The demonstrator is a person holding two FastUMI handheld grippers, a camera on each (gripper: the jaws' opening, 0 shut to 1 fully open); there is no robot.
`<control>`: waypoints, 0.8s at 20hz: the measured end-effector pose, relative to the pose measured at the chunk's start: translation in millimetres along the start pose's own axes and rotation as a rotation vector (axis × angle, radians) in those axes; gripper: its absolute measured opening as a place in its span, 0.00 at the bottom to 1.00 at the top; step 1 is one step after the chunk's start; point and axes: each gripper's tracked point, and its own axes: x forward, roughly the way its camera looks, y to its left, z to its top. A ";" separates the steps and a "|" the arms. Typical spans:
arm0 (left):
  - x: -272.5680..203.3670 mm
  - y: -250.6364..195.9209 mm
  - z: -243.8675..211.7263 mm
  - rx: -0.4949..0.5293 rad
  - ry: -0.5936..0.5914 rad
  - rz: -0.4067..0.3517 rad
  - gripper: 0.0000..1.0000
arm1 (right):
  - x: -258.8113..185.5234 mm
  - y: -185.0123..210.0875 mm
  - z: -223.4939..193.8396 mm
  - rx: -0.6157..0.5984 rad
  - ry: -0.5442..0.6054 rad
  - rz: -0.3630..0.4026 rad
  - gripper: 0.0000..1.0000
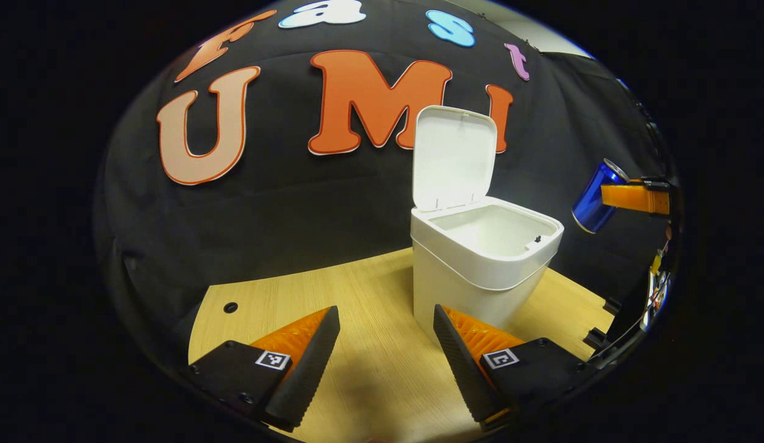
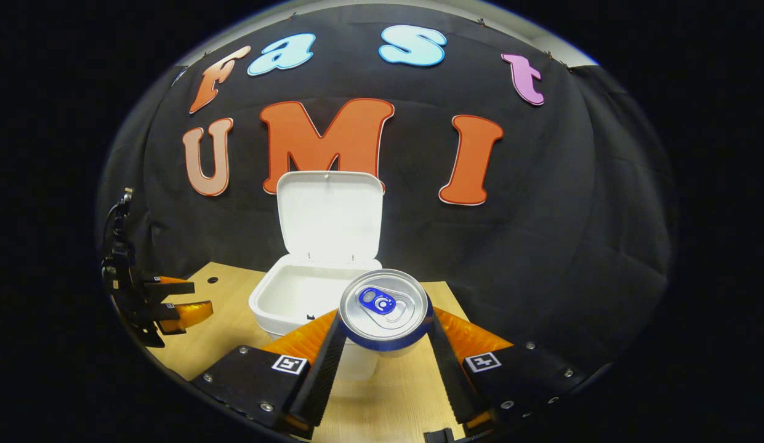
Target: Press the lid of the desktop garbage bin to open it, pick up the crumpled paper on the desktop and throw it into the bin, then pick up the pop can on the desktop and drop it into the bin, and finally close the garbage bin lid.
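The white desktop bin (image 1: pixel 480 258) stands on the wooden table with its lid (image 1: pixel 454 157) swung upright; what lies inside is hidden from here. My left gripper (image 1: pixel 386 363) hovers open over the table, just left of the bin's base, with nothing between its fingers. At the far right of the left gripper view the blue pop can (image 1: pixel 596 197) hangs in the air, held by the right gripper (image 1: pixel 634 198). In the right gripper view the can's silver top (image 2: pixel 385 306) sits between my right gripper (image 2: pixel 385 363) fingers, both pressing on it, above the open bin (image 2: pixel 295 298).
The wooden table (image 1: pixel 357 295) ends close behind the bin at the black cloth wall. A small round hole (image 1: pixel 230 306) lies near the table's left corner. The left gripper (image 2: pixel 166 301) shows at the left of the right gripper view.
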 end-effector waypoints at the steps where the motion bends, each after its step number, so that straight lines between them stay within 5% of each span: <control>1: -0.7 4.2 -3.8 -0.007 0.002 0.010 0.98 | 2.2 2.0 3.0 -0.004 -0.006 0.004 0.78; 16: -56.5 85.4 -34.4 -0.102 0.015 0.238 0.98 | 60.4 52.4 12.2 -0.023 0.007 0.127 0.78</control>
